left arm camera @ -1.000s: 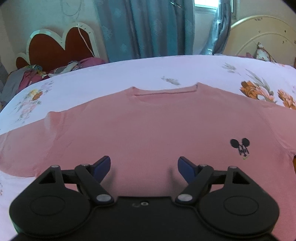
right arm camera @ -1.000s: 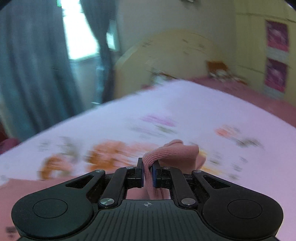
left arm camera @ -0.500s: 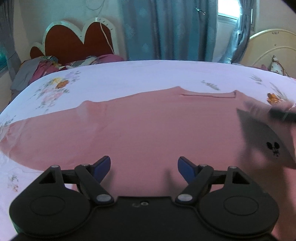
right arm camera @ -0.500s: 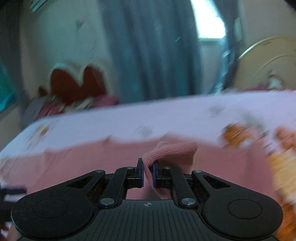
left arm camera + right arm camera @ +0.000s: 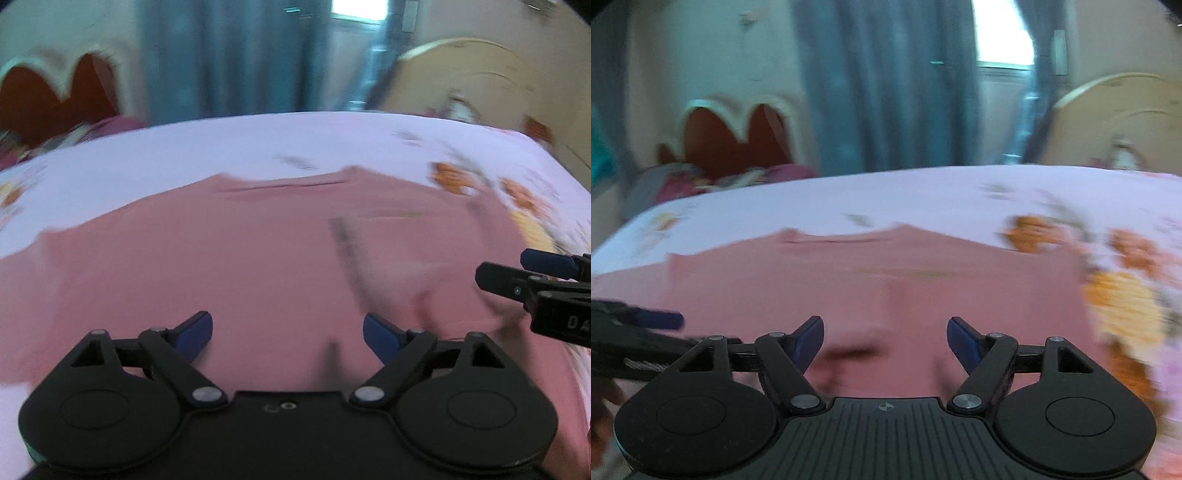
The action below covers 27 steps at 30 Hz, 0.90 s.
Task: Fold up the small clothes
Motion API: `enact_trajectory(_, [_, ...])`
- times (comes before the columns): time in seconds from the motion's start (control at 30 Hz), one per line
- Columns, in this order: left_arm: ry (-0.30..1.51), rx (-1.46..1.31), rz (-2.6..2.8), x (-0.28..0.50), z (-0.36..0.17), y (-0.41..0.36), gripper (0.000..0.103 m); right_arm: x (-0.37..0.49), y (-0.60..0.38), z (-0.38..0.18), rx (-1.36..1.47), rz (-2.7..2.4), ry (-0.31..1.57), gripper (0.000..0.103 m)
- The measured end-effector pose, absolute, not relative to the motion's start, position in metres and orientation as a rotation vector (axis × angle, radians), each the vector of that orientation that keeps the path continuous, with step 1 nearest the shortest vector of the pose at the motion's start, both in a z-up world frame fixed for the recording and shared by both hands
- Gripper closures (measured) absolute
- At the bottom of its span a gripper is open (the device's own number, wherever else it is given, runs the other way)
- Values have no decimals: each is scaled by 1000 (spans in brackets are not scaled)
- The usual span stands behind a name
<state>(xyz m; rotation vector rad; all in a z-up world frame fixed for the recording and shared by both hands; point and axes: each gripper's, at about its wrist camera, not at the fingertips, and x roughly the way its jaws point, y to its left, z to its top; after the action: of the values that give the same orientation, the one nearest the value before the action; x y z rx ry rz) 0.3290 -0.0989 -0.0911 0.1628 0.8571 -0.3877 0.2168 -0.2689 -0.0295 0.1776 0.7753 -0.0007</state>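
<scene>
Floral bedsheet (image 5: 258, 144) holds the pink shirt (image 5: 240, 258), right sleeve apparently folded in. Both my left gripper (image 5: 287, 328) and right gripper (image 5: 885, 334) are spread, empty; left sleeve and body unfolded.

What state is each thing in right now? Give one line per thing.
Left gripper: open, holding nothing.
Right gripper: open, holding nothing.
Pink top: lying on the bed, right sleeve folded in over the body.
Bed: covered by a floral sheet.
Curtains: drawn, with a gap at the window.
</scene>
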Motion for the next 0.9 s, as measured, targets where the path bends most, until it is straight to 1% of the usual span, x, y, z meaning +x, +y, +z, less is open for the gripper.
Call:
enact_trajectory(0.1, [827, 235, -449, 325, -99, -137, 15, 195, -303, -36, 200, -101, 808, 30])
enact_trajectory(0.2, [823, 281, -479, 324, -109, -160, 15, 177, -328, -43, 227, -171, 839, 30])
enact_trajectory(0.27, [788, 324, -468, 326, -119, -172, 15, 169, -337, -45, 231, -200, 853, 30])
enact_trajectory(0.3, [776, 345, -437, 330, -124, -176, 18, 165, -340, -47, 233, -210, 859, 30])
enact_trajectory(0.33, [778, 352, -410, 333, -128, -178, 23, 161, -344, -48, 239, -217, 863, 30])
enact_trajectory(0.37, [788, 339, -397, 340, -133, -177, 25, 161, -346, -50, 243, -223, 868, 30])
enact_trajectory(0.4, [798, 310, -396, 346, -134, -172, 34, 162, -348, -53, 244, -227, 873, 30])
enact_trajectory(0.43, [806, 259, -400, 352, -135, -164, 49, 165, -348, -56, 243, -231, 877, 30])
enact_trajectory(0.47, [807, 202, -409, 356, -133, -157, 55, 165, -349, -58, 243, -235, 881, 30])
enact_trajectory(0.5, [804, 141, -425, 361, -131, -149, 67, 167, -349, -61, 242, -237, 887, 30])
enact_trajectory(0.53, [802, 107, -431, 363, -129, -141, 77, 168, -349, -64, 243, -241, 888, 30])
enact_trajectory(0.57, [800, 82, -429, 367, -127, -136, 82, 170, -350, -66, 246, -242, 890, 30])
enact_trajectory(0.6, [798, 59, -435, 369, -126, -131, 94, 173, -351, -67, 250, -240, 892, 30])
enact_trajectory(0.7, [786, -37, -433, 379, -120, -116, 95, 184, -351, -71, 257, -240, 888, 31])
enact_trajectory(0.73, [773, -71, -428, 378, -115, -110, 95, 188, -352, -73, 256, -242, 886, 37])
enact_trajectory(0.77, [755, -109, -423, 379, -109, -103, 95, 192, -352, -75, 260, -242, 892, 49])
enact_trajectory(0.8, [739, -134, -421, 381, -103, -98, 95, 195, -353, -77, 266, -246, 895, 52])
enact_trajectory(0.9, [662, -178, -386, 383, -83, -82, 95, 202, -353, -78, 265, -251, 884, 53])
